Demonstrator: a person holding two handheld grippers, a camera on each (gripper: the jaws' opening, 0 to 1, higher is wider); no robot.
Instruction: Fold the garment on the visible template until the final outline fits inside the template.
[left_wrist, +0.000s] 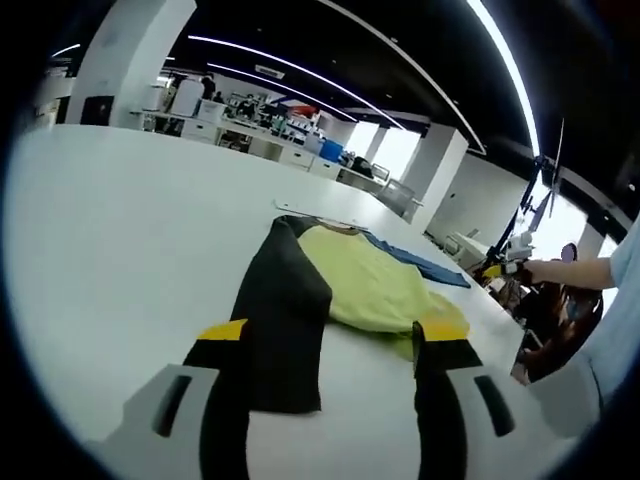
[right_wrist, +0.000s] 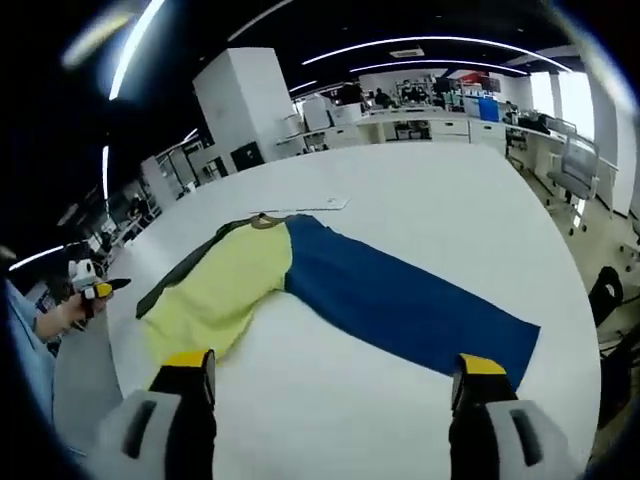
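The garment lies flat on the white table (left_wrist: 130, 230). It has a yellow body (left_wrist: 370, 290), a black sleeve (left_wrist: 280, 320) and a blue sleeve (right_wrist: 400, 300). In the left gripper view the black sleeve runs down toward my left gripper (left_wrist: 335, 335), whose jaws stand wide apart, open and holding nothing. The yellow hem reaches close to its right jaw. In the right gripper view my right gripper (right_wrist: 335, 365) is open above bare table, short of the yellow body (right_wrist: 215, 285) and the blue sleeve's end. A thin white sheet (right_wrist: 305, 207) lies beyond the collar (right_wrist: 265, 221).
A person in a light blue sleeve stands at the table's side; a hand (left_wrist: 535, 270) holds a small white and yellow object (right_wrist: 90, 283). Desks, chairs and pillars stand beyond the table's far edge. An office chair (right_wrist: 610, 290) sits off the right edge.
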